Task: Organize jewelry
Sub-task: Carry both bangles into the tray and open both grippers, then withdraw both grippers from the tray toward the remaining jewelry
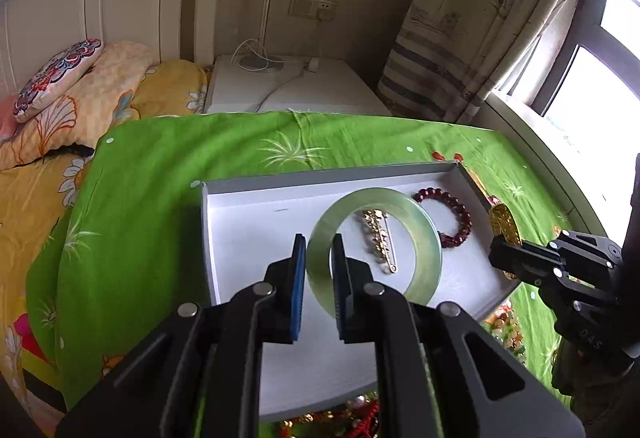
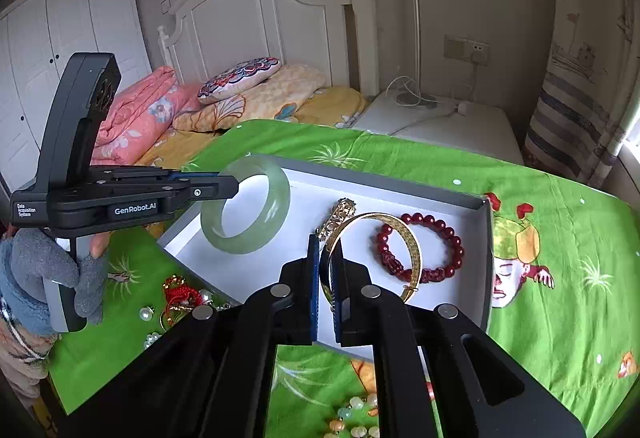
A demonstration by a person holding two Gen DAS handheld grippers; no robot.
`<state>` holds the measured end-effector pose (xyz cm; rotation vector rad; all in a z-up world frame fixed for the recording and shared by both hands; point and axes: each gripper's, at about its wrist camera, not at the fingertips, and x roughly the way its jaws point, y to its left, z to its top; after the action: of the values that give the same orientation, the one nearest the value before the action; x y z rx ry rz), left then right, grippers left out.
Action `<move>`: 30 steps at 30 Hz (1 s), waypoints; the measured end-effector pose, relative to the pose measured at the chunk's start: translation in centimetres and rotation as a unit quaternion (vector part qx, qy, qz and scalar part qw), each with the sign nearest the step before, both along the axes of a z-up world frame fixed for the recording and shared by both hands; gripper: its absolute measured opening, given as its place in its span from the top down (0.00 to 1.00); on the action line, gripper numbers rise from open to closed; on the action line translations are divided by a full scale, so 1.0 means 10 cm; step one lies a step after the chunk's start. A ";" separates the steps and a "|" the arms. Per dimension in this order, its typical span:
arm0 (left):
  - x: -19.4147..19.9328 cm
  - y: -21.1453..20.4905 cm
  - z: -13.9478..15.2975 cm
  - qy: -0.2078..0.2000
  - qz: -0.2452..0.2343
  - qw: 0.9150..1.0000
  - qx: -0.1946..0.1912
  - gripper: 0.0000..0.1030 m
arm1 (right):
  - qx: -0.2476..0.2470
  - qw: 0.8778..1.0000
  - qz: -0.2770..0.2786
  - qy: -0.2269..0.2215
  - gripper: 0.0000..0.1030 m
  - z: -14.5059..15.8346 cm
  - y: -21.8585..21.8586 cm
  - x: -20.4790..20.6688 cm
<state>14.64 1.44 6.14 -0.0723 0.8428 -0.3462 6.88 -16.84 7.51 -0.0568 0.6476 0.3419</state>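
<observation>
My left gripper point(image 1: 319, 262) is shut on a pale green jade bangle point(image 1: 424, 238) and holds it over the white tray point(image 1: 248, 230); the bangle also shows in the right wrist view point(image 2: 276, 194). My right gripper point(image 2: 325, 270) is shut on a gold bangle point(image 2: 412, 242), held above the tray point(image 2: 486, 250); it shows at the tray's right edge in the left view point(image 1: 506, 224). A dark red bead bracelet point(image 1: 458, 212) point(image 2: 440, 226) and a gold clip point(image 1: 378, 234) point(image 2: 340, 214) lie in the tray.
The tray sits on a green patterned cloth point(image 1: 160, 174). Loose jewelry, red cord, pearls and beads lie on the cloth near the tray's front point(image 2: 180, 298) point(image 1: 506, 334). A bed with pillows point(image 2: 240, 82) and a white nightstand point(image 1: 288, 86) stand behind.
</observation>
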 end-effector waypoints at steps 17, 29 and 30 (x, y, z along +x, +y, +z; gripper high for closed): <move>0.30 0.15 -0.23 0.030 0.076 0.997 0.010 0.72 | -0.028 0.995 0.019 0.098 0.84 -0.39 0.33 0.51; -1.35 0.30 0.26 -0.135 0.135 0.980 0.056 0.02 | 0.046 0.996 -0.051 -0.064 0.16 -0.09 -0.47 -1.01; -1.47 0.28 0.24 -0.134 0.129 0.981 0.056 0.02 | 0.049 0.994 -0.062 -0.076 0.16 -0.09 -0.53 -1.14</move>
<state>-0.09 4.28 8.56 -0.0282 0.5749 -0.0609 -4.50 -22.16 6.58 0.0504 0.4802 0.2455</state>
